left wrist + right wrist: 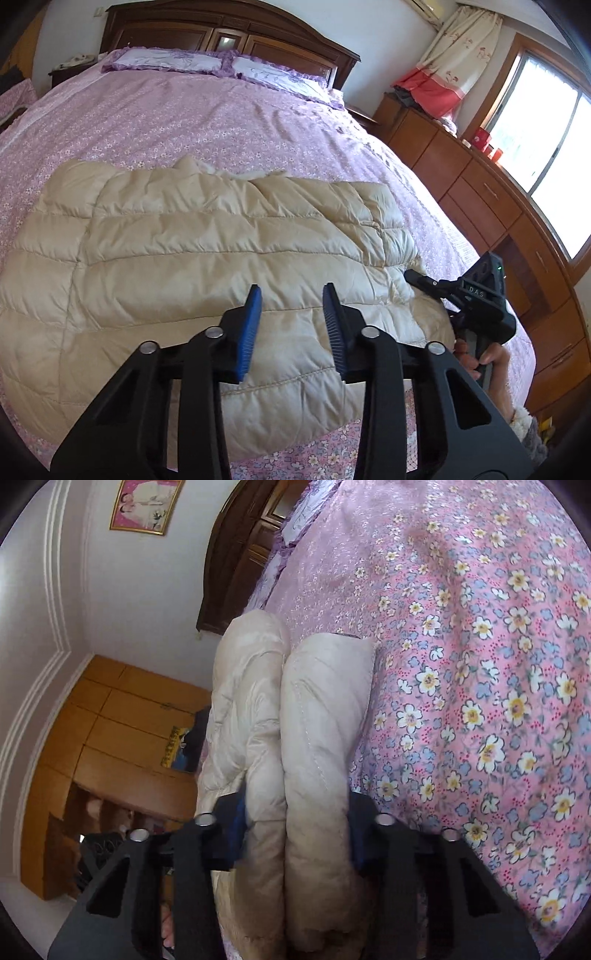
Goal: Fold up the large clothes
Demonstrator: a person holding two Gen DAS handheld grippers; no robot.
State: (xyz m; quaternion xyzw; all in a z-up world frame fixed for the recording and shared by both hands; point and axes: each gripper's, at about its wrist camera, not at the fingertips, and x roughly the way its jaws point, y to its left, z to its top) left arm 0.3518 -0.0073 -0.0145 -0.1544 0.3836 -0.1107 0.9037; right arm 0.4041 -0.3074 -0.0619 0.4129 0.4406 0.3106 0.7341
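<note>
A cream quilted puffer jacket [207,236] lies spread across the near part of a bed. My left gripper [291,288] comes down on its near hem. Its blue pads [251,325] stand close together and pinch a bulge of the padded fabric between them. At the jacket's right edge is my right gripper [417,277], held by a hand [487,360]. In the right wrist view, rolled onto its side, my right gripper [295,805] is shut on the jacket [321,709]. Two thick padded folds fill the gap between its fingers and hide its fingertips.
The bed has a pink floral cover [184,118], two purple-edged pillows [166,61] and a dark wooden headboard [229,33]. A long wooden dresser [480,192] runs along the right under a window [546,147]. A wooden wardrobe [110,731] stands to the left.
</note>
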